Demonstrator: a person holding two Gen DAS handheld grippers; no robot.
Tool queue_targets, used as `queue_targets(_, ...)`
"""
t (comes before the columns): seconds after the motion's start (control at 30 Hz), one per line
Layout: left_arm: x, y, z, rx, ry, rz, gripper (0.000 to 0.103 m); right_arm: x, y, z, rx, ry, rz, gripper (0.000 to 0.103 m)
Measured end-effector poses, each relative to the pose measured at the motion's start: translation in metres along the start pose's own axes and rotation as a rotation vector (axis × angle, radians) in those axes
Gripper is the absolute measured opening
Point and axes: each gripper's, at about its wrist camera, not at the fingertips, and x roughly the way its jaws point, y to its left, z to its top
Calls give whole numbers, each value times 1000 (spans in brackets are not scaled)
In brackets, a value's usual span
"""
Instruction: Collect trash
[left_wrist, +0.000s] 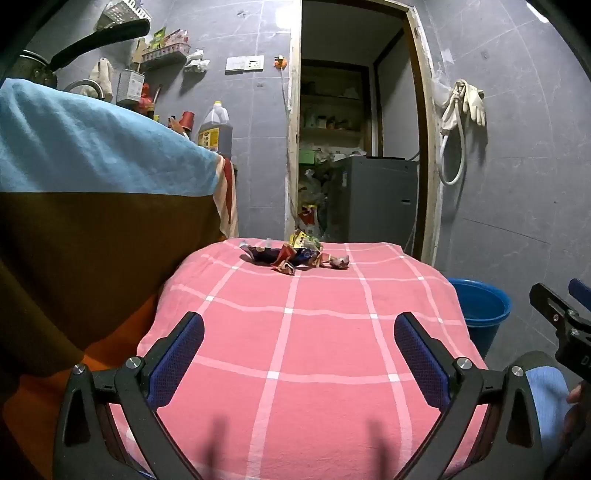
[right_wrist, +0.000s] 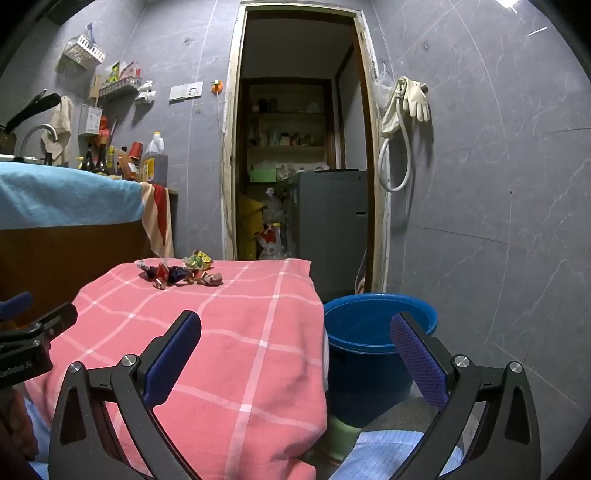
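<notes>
Several crumpled wrappers (left_wrist: 295, 254) lie in a small heap at the far edge of a table under a pink checked cloth (left_wrist: 314, 350). My left gripper (left_wrist: 299, 325) hovers open over the near half of the cloth, well short of the heap, with nothing between its blue pads. In the right wrist view the same wrappers (right_wrist: 181, 271) sit far left on the cloth (right_wrist: 229, 332). My right gripper (right_wrist: 295, 328) is open too, straddling the cloth's right edge and a blue bucket (right_wrist: 369, 332) on the floor. The bucket (left_wrist: 484, 306) also shows right of the table.
A counter draped in a light blue towel (left_wrist: 92, 147) stands at the left, with bottles and a faucet behind. An open doorway (right_wrist: 299, 147) leads to a storeroom with a grey appliance (right_wrist: 332, 221). Gloves and a hose (right_wrist: 402, 110) hang on the grey tiled wall.
</notes>
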Motion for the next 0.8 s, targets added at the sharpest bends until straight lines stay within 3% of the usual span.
queue_targets(0.8, 10, -8, 3, 1, 2, 0, 101, 1, 1, -1, 10, 10, 2, 103)
